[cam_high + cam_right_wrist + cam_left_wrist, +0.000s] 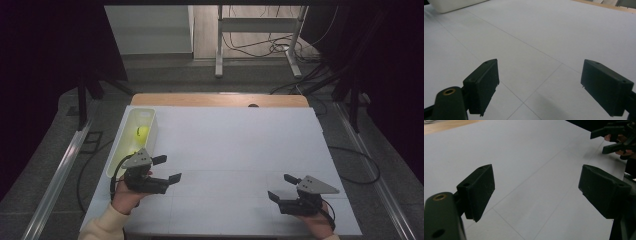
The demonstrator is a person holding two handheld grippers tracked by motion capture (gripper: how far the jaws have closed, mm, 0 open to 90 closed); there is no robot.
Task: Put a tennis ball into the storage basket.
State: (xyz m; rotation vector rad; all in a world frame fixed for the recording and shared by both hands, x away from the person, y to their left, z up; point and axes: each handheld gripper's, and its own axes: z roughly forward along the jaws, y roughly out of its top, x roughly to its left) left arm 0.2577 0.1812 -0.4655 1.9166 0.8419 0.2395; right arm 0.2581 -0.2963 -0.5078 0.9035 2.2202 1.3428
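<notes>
No legible text, label, brand, number or sign anywhere: none on table surface, bin or gripper bodies.

Things you can only see part of

The white bin (118, 150) near the table's left edge is partly covered by the left gripper (167, 169); the yellow things (142, 132) inside are too small to name. In the right gripper view, the bin (451, 5) is cut off at the top edge.
</notes>
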